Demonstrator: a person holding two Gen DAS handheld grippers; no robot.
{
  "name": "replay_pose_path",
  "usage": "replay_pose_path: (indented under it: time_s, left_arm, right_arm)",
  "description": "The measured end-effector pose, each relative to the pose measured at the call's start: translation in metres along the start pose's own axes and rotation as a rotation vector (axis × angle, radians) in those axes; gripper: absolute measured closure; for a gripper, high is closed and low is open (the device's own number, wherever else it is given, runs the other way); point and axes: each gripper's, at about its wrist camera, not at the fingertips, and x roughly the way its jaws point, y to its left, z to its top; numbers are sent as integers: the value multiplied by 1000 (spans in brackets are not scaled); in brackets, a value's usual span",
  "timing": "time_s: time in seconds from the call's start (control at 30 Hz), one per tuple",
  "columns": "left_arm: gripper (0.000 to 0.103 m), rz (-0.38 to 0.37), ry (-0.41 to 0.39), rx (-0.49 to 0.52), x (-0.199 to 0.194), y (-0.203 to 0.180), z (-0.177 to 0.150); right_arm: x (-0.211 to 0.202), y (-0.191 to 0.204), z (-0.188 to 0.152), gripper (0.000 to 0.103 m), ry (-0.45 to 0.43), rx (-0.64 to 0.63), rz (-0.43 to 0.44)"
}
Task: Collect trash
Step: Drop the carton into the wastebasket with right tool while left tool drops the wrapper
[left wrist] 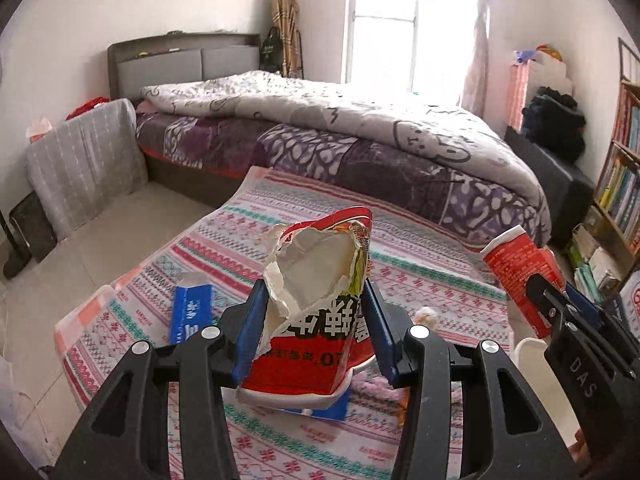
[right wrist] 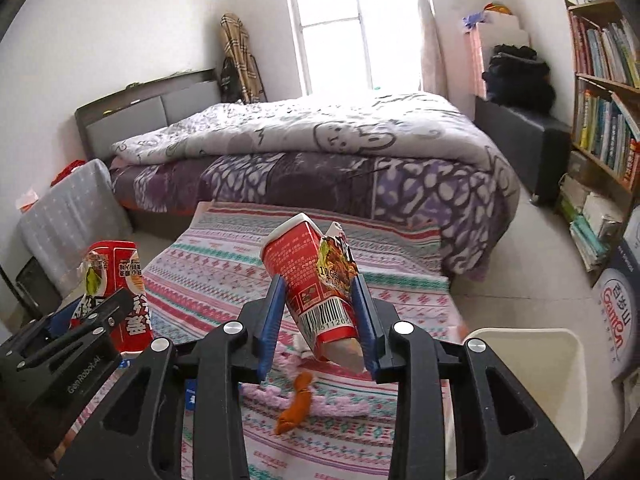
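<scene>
The black right gripper body [left wrist: 588,376] says "DAS". The black left gripper body [right wrist: 76,380] says "GenRobot.AI". The round blue-and-white sign [right wrist: 614,316] says "Ganten".

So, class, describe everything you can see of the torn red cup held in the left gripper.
The torn red cup looks like a paper instant-noodle container, red outside with bold white characters and a white rim. One side is ripped open, showing a pale, crumpled lining. It is held upside down and lifted above the striped cloth, pinched between the blue pads of the left gripper, which touch its two sides. Nothing else visibly touches it.
</scene>
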Motion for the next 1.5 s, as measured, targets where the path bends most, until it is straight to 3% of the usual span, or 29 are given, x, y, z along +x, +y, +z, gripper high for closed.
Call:
replay_pose_path:
  time_s: [0.8,1.37,1.5]
  left_arm:
    - [55,-110,-17,79,-10,-80,-7]
    - [55,-227,5,220,-12,-169,-32]
    - [55,-263,13,248,-15,-192,-38]
  right_arm:
    - [-26,-78,0,68,-28,75,-136]
    - [-47,-178,-7,67,5,230,-318]
    - [-55,-203,-10,60,3,277,-356]
